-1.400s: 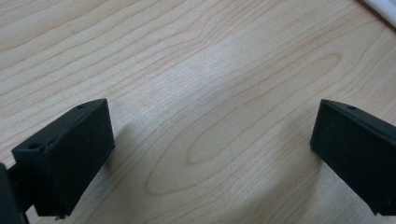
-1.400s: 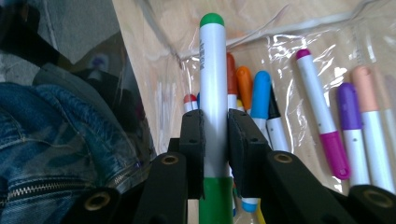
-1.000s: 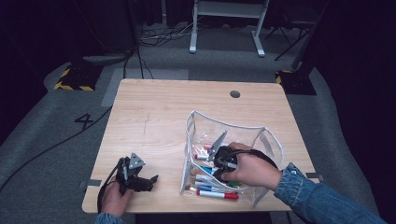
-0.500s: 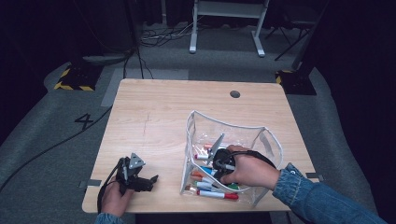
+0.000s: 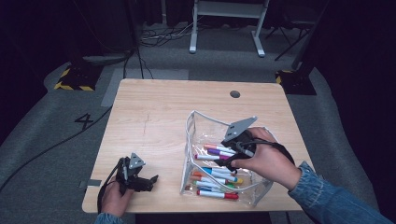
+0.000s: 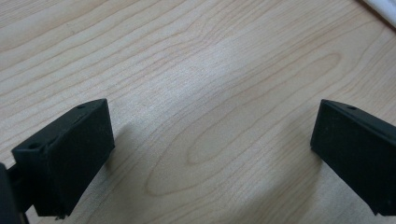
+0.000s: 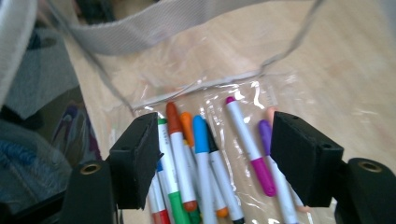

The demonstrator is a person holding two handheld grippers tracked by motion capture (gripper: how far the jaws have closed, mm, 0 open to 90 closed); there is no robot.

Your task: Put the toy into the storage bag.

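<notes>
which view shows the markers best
The right gripper view: the markers lie close up, caps and colours clear. The high view shows them small inside the clear pouch. The left gripper view gives bare table.

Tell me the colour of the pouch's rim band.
Light grey-white, on the clear pouch; the right gripper view shows it best.

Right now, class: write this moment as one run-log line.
right gripper: jaws just opened, nothing between, above markers inside clear pouch | left gripper: open, over bare table
</notes>
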